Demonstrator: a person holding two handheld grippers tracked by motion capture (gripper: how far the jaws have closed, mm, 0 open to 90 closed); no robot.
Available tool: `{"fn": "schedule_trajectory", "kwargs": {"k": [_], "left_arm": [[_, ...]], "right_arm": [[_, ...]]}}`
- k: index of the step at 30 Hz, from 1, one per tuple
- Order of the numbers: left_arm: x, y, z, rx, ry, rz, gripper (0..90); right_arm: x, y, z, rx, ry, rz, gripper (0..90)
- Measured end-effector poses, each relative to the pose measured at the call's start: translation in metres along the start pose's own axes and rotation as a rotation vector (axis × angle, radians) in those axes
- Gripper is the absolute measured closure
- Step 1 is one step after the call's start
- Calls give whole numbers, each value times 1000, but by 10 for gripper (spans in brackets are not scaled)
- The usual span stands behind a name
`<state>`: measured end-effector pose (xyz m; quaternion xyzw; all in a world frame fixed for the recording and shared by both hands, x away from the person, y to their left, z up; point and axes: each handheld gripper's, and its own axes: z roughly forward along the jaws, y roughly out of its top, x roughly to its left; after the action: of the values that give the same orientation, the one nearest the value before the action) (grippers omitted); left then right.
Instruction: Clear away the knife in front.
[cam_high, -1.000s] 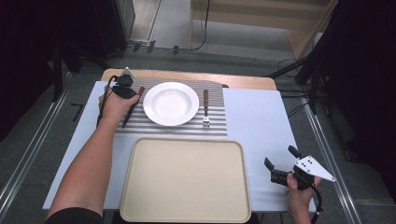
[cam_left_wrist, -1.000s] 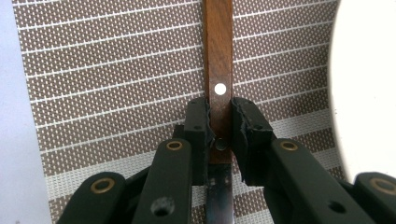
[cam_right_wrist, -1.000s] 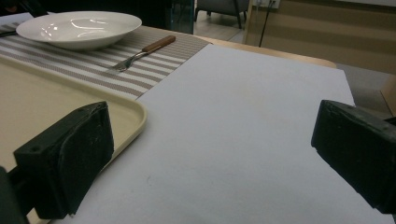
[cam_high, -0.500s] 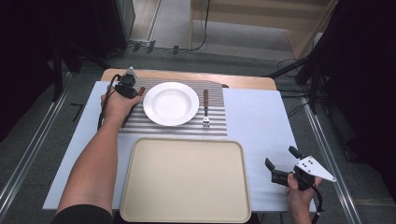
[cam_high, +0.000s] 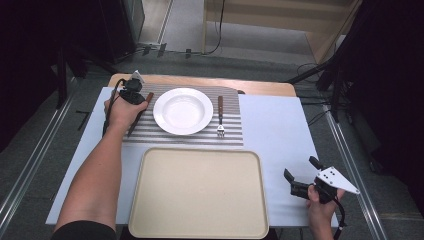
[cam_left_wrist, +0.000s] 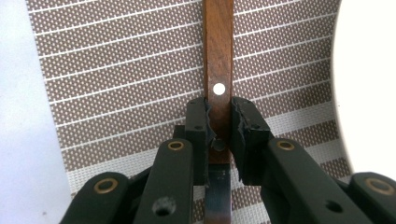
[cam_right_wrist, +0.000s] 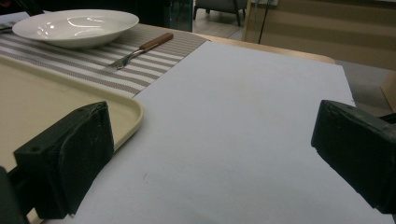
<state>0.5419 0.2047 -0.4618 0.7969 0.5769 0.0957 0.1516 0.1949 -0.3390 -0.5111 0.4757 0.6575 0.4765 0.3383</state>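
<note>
Gripped by the left gripper (cam_left_wrist: 218, 122), whose jaws are closed on its wooden handle just beyond the blade, a knife (cam_left_wrist: 218, 65) is seen lying on the striped placemat (cam_left_wrist: 121, 79) at the far left of the counter (cam_high: 272, 125), just left of the white plate (cam_high: 183, 110). A fork (cam_high: 220, 116) is laid right of the plate. Nearer, a beige tray (cam_high: 199, 192) is set. At the near right, the right gripper (cam_high: 302, 178) is held wide open and empty.

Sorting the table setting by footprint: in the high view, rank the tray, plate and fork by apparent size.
1. Tray, largest, though nearest the camera.
2. Plate.
3. Fork, smallest.
</note>
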Motion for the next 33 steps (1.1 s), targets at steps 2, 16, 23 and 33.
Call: {"fn": "schedule_trajectory", "kwargs": {"k": [2, 16, 23, 33], "left_arm": [[2, -2, -1, 12, -2, 6, 768], [5, -10, -19, -27, -35, 7, 768], [7, -14, -30, -41, -38, 15, 767], [0, -26, -46, -70, -65, 47, 767]], "right_arm": [[0, 0, 0, 1, 0, -1, 0], [1, 1, -2, -9, -2, 3, 0], [0, 2, -1, -9, -4, 7, 0], [1, 2, -1, -13, 1, 3, 0]]}}
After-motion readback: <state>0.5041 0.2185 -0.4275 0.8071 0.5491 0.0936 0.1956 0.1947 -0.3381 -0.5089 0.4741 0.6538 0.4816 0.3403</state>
